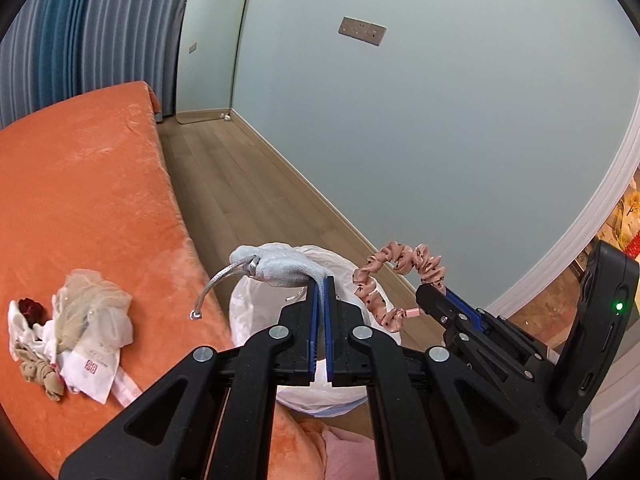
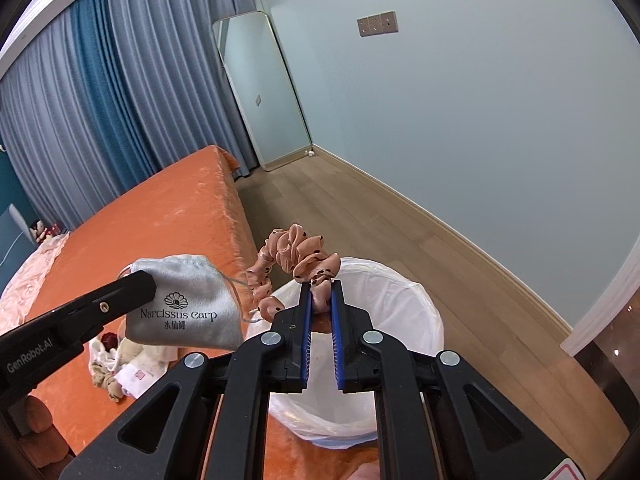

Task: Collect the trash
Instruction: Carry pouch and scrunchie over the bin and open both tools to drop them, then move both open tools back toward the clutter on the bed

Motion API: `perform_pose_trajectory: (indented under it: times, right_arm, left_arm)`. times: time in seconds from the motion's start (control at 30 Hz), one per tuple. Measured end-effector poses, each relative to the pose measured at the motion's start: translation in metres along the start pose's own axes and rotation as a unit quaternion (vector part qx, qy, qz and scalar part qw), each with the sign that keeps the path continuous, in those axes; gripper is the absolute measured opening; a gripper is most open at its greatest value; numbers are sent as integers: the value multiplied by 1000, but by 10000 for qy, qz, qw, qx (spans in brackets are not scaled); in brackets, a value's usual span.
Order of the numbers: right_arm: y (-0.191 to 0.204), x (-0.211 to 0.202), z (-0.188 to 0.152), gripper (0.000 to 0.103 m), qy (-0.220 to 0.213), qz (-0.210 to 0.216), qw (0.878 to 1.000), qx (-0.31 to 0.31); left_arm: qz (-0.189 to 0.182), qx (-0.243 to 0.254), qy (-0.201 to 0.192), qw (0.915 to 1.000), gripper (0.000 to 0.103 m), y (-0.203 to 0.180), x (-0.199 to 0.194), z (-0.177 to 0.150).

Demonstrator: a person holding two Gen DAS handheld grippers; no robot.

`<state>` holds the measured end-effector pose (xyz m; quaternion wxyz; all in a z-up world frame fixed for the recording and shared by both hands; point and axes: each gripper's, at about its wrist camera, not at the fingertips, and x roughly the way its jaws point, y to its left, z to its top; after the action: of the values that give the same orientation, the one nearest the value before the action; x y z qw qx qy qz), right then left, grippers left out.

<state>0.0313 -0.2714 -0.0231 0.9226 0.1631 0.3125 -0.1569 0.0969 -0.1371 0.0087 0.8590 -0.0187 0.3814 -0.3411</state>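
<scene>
My left gripper (image 1: 321, 280) is shut on a grey drawstring pouch (image 1: 280, 266), held over the rim of a bin lined with a white bag (image 1: 256, 316). The pouch (image 2: 188, 300) reads "Narcissus Carp" in the right wrist view. My right gripper (image 2: 321, 285) is shut on a pink dotted scrunchie headband (image 2: 296, 256), held above the bin (image 2: 400, 300). The headband (image 1: 400, 260) and right gripper (image 1: 424, 294) also show in the left wrist view. A pile of crumpled cloth and paper scraps (image 1: 76, 328) lies on the orange bed (image 1: 80, 200).
The bin stands on the wooden floor (image 1: 248, 184) between the bed and a pale blue wall (image 1: 440, 140). A mirror (image 2: 264, 92) leans in the far corner by blue curtains (image 2: 100, 100). The scrap pile (image 2: 120, 364) shows under the left gripper.
</scene>
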Motion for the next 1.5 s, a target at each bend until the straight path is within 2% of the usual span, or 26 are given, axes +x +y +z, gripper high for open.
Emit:
perform_pose_trajectory:
  times: [0.17,0.23,0.3,0.43,0.5,0.7,0.83,1.0,1.07,1.17,1.37,1.5]
  right_arm:
    - [-7,9,-1,19,54,-83,9999,69]
    - [-7,12,-2,22,93,-113,9999,53]
    - [-7,14,-2,27,114,-143,9998,48]
    - [-7,13,1,40,60,-183,9998,44]
    - [-4,8,1,43,52,-162,9998,77]
    - [10,-1,-6,45,63,-122,9999,-48]
    - [24,-9,-12,50,59,-43,9999,-153]
    - [46,-15,-23,51,128,82,9993,-335]
    - [54,-17,-28,51,168,153,9990,-379]
    - [66,-18,-35,52,238,231,9985,-430]
    - [90,-19,-50,53,396,372,9969,-573]
    - [107,-19,-61,57,461,423,9956,-694]
  left_arm:
    - [-13,-32,108,9999,9,-6,17,1]
    - [14,-142,107,9998,32,-3,22,1]
    - [81,-204,98,9997,37,0,24,1]
    - [191,-201,93,9996,39,6,21,-1]
    - [265,-212,64,9994,40,10,18,-3]
    - [458,-236,-76,9986,43,22,-2,-13]
    - [625,-299,-181,9974,47,32,-20,-21]
    - [850,-326,-256,9955,48,46,-38,-31]
    - [917,-388,-272,9947,50,51,-44,-35]
    - [1018,-526,-306,9929,58,63,-55,-43]
    - [1232,-692,-323,9894,61,88,-73,-60]
    - [1346,-919,-322,9861,64,108,-84,-72]
